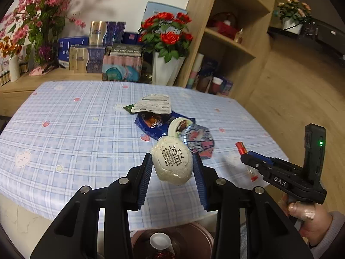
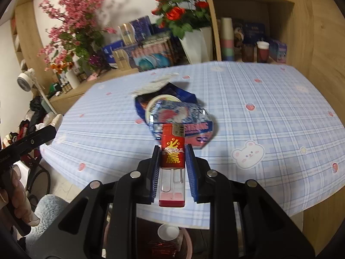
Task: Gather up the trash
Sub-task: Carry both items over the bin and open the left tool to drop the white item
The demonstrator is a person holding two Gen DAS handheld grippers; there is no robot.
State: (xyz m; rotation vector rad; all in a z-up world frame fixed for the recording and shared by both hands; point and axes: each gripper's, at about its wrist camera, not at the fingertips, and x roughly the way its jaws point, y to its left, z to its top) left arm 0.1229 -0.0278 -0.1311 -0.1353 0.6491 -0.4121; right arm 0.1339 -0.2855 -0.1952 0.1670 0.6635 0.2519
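Observation:
A round white plastic-wrapped bun (image 1: pixel 172 161) with black print is clamped between the blue pads of my left gripper (image 1: pixel 172 160), above the near edge of the table. My right gripper (image 2: pixel 173 150) is shut on a red lighter (image 2: pixel 172 157) with gold characters and a clear lower half. In the left wrist view that right gripper (image 1: pixel 248 159) hangs to the right with the lighter (image 1: pixel 240 147). More trash lies mid-table: a silver wrapper (image 1: pixel 152 105), a dark blue wrapper (image 1: pixel 148 125), a round lid (image 1: pixel 180 126) and a blue-pink packet (image 2: pixel 183 118).
The table wears a blue plaid cloth (image 1: pixel 75 129). Below its near edge stands a mauve bin (image 1: pixel 208 235) holding a white-capped bottle (image 1: pixel 159 240). Behind the table are boxes, red roses in a white vase (image 1: pixel 166 69) and wooden shelves (image 1: pixel 232 43). A hand grips each handle.

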